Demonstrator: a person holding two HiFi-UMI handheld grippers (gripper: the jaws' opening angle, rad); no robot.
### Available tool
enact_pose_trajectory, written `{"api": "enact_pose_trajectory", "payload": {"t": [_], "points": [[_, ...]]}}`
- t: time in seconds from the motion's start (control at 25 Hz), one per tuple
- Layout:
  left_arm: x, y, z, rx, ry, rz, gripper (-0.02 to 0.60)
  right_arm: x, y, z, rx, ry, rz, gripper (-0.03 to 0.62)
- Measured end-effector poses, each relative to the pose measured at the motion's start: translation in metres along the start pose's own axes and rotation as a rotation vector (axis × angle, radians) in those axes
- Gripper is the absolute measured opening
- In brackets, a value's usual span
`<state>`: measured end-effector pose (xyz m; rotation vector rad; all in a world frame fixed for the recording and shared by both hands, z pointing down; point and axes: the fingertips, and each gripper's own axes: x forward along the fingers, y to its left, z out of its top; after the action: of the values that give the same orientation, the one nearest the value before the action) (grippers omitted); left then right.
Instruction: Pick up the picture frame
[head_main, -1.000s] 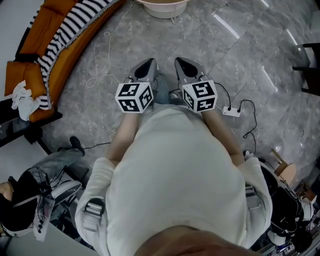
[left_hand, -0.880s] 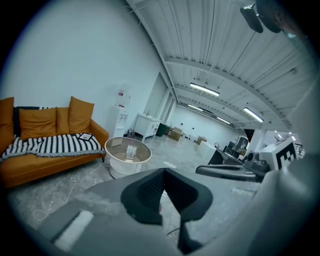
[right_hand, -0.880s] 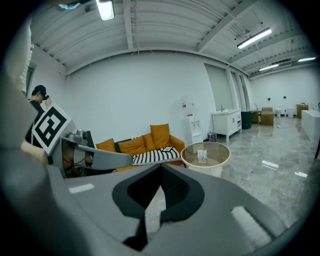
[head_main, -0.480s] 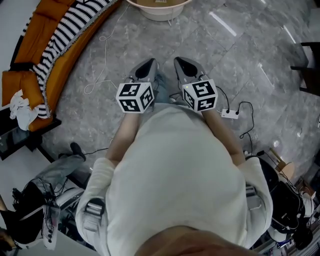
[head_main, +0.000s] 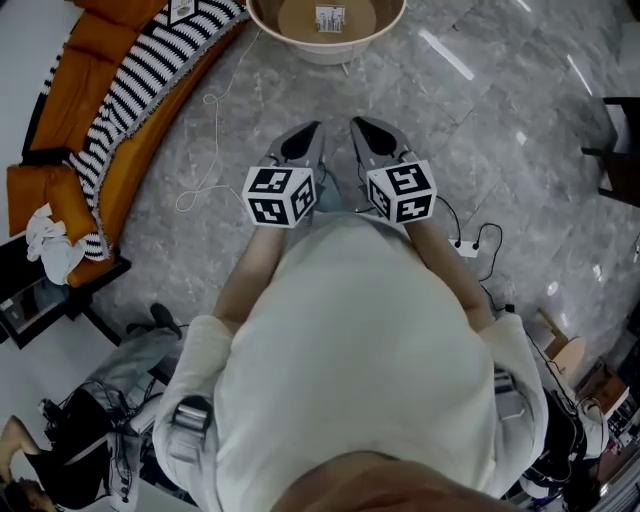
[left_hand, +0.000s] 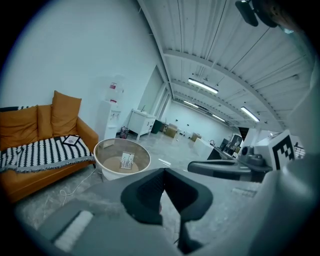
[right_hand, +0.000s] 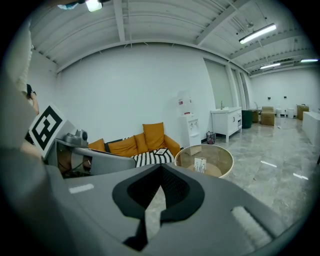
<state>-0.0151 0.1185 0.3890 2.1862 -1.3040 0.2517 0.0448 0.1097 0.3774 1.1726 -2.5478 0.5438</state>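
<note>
A small white picture frame (head_main: 329, 18) stands upright on a round glass-topped table (head_main: 262, 20) at the top of the head view. The frame (left_hand: 126, 161) also shows in the left gripper view, and the frame (right_hand: 200, 164) in the right gripper view. Both grippers are held side by side in front of the person's chest, pointing at the table and well short of it. My left gripper (head_main: 303, 140) is shut and holds nothing. My right gripper (head_main: 365, 132) is shut too, equally empty. In each gripper view the dark pads meet with only floor beyond them.
An orange sofa (head_main: 60, 100) with a striped blanket (head_main: 140, 70) curves along the left; a flat framed card (left_hand: 71, 140) lies on the blanket. White cable (head_main: 205, 150) and a power strip (head_main: 466, 247) lie on the grey floor. A black chair (head_main: 620, 150) stands right.
The person has walked forward with both grippers. The round table and its frame have come further into the top of the head view; the sofa has slid down and left. Jaws stayed shut.
</note>
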Motion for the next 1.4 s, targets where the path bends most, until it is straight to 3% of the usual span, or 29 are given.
{"api": "enact_pose_trajectory", "payload": {"t": [0.68, 1.4], "points": [[0.076, 0.094, 0.094, 0.025, 0.019, -0.053, 0.000, 0.119, -0.040, 0.073, 0.008, -0.016, -0.060, -0.002], [0.135, 0.164, 0.102, 0.000, 0.089, -0.060, 0.000, 0.187, -0.075, 0.074, 0.062, 0.053, -0.129, 0.000]]}}
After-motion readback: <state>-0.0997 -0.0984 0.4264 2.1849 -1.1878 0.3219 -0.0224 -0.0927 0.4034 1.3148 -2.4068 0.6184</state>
